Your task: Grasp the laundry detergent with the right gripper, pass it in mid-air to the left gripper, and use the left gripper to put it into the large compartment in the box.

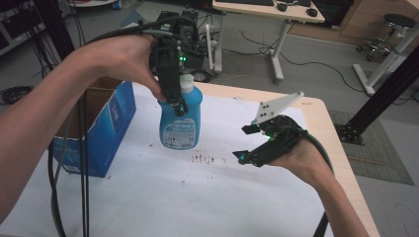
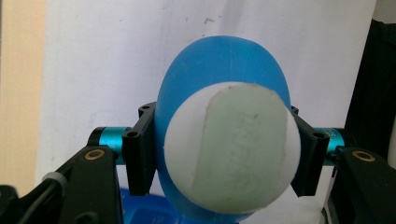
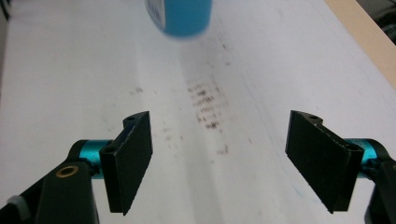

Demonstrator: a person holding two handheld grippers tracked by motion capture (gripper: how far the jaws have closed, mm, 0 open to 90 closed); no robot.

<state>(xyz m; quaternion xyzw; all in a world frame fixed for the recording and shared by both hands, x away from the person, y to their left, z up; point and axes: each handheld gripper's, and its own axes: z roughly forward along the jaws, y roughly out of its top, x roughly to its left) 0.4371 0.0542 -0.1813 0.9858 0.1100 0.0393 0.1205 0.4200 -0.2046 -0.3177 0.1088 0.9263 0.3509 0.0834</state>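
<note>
A: Start at the left gripper point(image 1: 174, 101). What is it doing?

B: It is clamped on the neck of the blue bottle point(image 1: 181, 121), just under the white cap point(image 2: 232, 147). In the left gripper view a jaw presses in on each side of the neck, and the cap faces the camera. Gripping there, below the wider cap, should keep the bottle from sliding out downward.

A: And where is the bottle?

B: Hanging upright in the air above the white sheet point(image 1: 148, 187) that covers the table point(image 1: 332, 133), its base clear of the surface. It is near the blue cardboard box point(image 1: 106, 133) at the table's left edge, but apart from it.

A: Why upright?

B: My guess is that a capped bottle carried by the neck simply hangs that way, and it could then be set straight down.

A: The right gripper point(image 1: 244, 143)?

B: Its jaws stand wide apart with nothing between them. It hovers low over the sheet, to the right of the bottle and well clear of it. Beneath it are dark smudges point(image 3: 208, 105) on the sheet.

A: So it is idle?

B: It looks released and free, leaving the load to the left hand point(image 1: 123, 59).
</note>
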